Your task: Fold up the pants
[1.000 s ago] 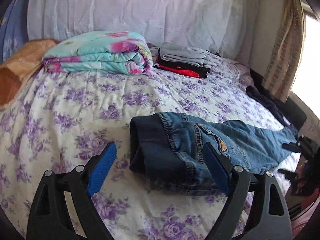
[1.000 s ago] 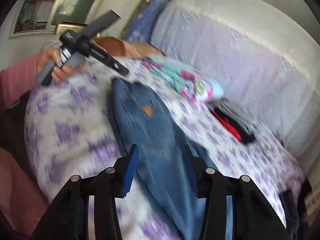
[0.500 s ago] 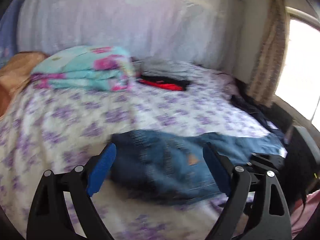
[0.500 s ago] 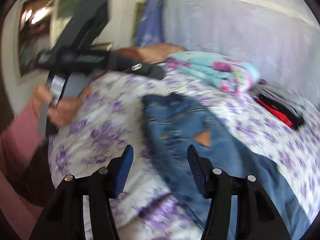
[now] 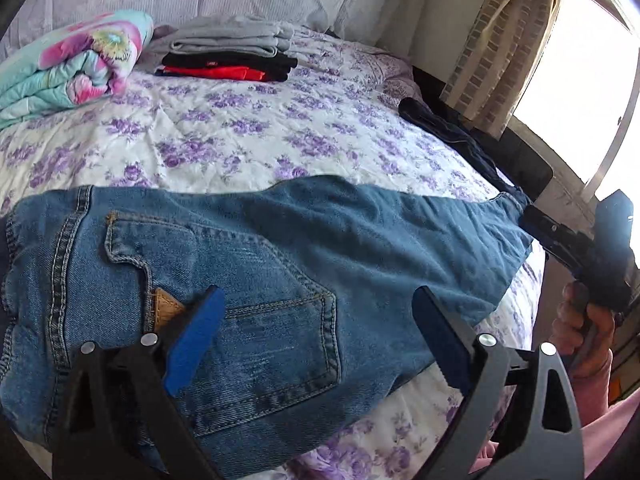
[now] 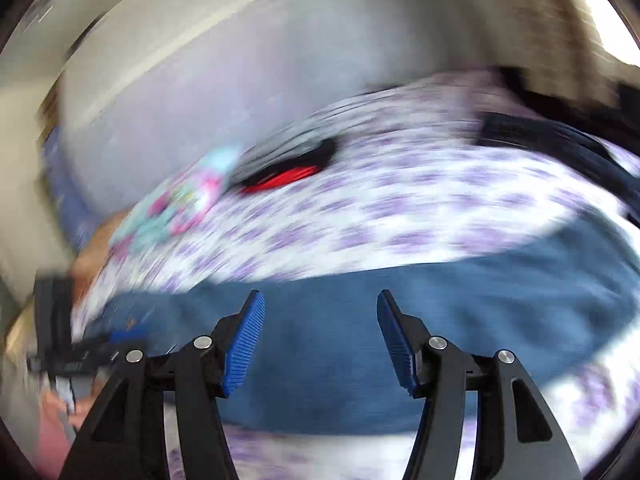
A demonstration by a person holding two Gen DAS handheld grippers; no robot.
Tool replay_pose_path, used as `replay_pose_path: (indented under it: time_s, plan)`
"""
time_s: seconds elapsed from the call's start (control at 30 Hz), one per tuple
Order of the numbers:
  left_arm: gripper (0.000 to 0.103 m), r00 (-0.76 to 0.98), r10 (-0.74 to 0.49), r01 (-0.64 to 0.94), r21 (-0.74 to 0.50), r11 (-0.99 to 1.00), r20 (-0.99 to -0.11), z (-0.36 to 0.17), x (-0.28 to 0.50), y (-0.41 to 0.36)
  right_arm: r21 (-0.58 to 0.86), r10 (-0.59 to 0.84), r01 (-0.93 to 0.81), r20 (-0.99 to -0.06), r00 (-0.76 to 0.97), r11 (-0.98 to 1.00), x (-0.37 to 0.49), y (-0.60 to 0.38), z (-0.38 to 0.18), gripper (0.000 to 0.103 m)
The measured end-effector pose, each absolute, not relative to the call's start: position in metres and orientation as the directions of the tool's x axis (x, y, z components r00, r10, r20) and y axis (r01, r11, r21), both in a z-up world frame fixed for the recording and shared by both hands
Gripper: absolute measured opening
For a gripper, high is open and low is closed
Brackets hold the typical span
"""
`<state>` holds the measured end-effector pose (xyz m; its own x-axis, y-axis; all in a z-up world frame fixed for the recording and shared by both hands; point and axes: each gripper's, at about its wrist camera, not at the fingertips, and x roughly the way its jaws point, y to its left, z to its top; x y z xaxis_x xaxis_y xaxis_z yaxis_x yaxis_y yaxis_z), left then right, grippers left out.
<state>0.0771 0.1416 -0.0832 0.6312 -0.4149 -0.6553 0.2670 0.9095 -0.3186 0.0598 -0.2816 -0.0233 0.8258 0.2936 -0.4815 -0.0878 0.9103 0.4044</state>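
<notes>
Blue jeans [image 5: 280, 264] lie folded lengthwise across the near edge of the bed, waist at the left, back pocket up, legs reaching right. My left gripper [image 5: 320, 328] is open and empty, just above the seat and back pocket. The right gripper [image 5: 560, 240] shows in the left wrist view at the leg hems, held by a hand. In the blurred right wrist view, my right gripper [image 6: 320, 332] is open and empty above the jeans' legs [image 6: 400, 320]. The left gripper [image 6: 80, 352] appears at that view's left edge.
A floral purple bedspread [image 5: 248, 128] covers the bed. A folded turquoise quilt [image 5: 68, 64] and a stack of folded grey, black and red clothes [image 5: 228, 56] lie at the back. A dark garment [image 5: 452, 132] hangs at the right edge near the curtain [image 5: 500, 40] and window.
My left gripper moved in close over the jeans' seat. My right gripper swung fast toward the leg end; its view is blurred. The jeans lie flatter and more stretched out.
</notes>
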Motion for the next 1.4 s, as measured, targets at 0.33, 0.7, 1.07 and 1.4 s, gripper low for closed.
replay_pose_path:
  time_s: [0.33,0.7,1.07,1.4]
  plan:
    - [0.098,0.641,-0.355,0.259,-0.243,0.935,-0.681,-0.084,0.077,0.133,0.578,0.138,0.247,-0.541,0.830,0.778,0.062,-0.406,-0.075,0.040]
    - [0.098,0.647,-0.341,0.256,-0.227,0.939,-0.682,-0.085,0.077,0.130,0.555,0.166,0.134,-0.456,0.874,0.821,0.053,-0.405,-0.048,0.007]
    - [0.098,0.647,-0.335,0.267,-0.209,0.941,-0.685,-0.072,0.074,0.126,0.519,0.083,0.225,-0.504,0.860,0.825,0.025,-0.415,-0.057,0.038]
    - [0.098,0.544,-0.456,0.391,-0.267,0.881,-0.704,-0.084,0.092,0.060,0.419,0.660,-0.511,-0.505,0.556,0.751,0.102,-0.163,-0.044,0.039]
